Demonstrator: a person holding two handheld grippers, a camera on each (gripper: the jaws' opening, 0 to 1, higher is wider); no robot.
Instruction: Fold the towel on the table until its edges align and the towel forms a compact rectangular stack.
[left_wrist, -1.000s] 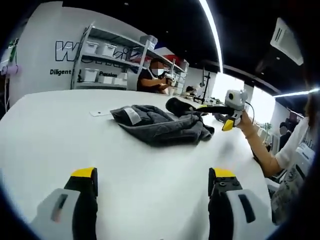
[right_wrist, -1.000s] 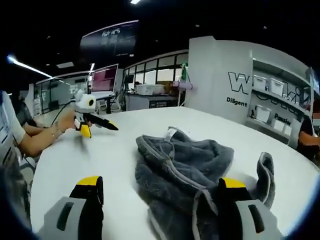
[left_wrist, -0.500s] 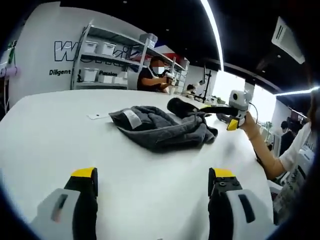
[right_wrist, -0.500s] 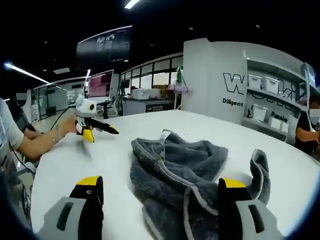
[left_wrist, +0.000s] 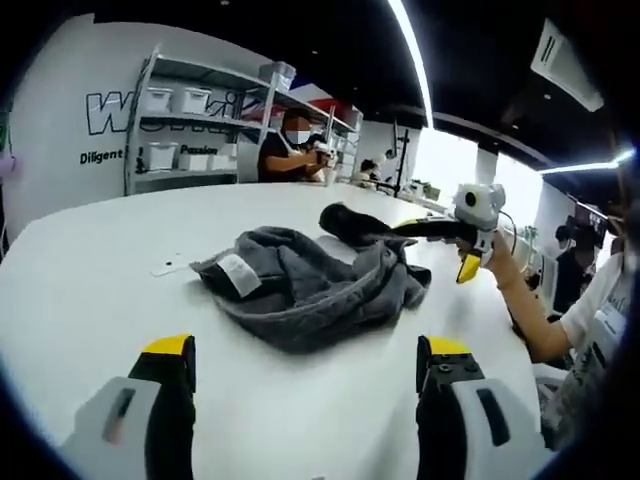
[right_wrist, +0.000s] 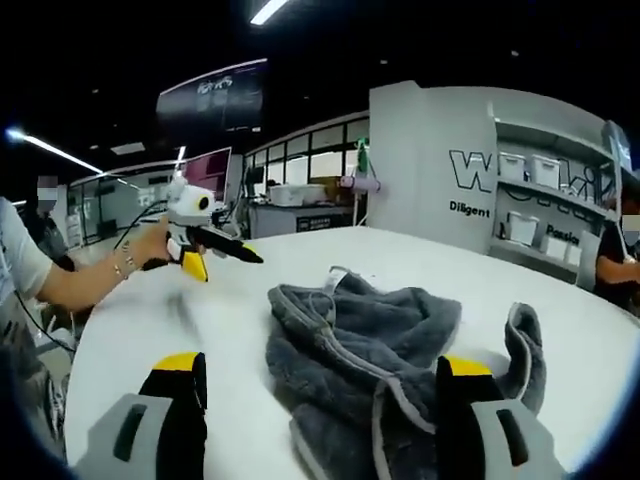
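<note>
Ahead, the crumpled grey towel (left_wrist: 310, 290) lies between both spread, empty claws on the table (left_wrist: 90, 290).

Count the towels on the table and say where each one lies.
1. A grey towel lies crumpled near the middle of the white table, ahead of the open left gripper and just beyond the open right gripper.
</note>
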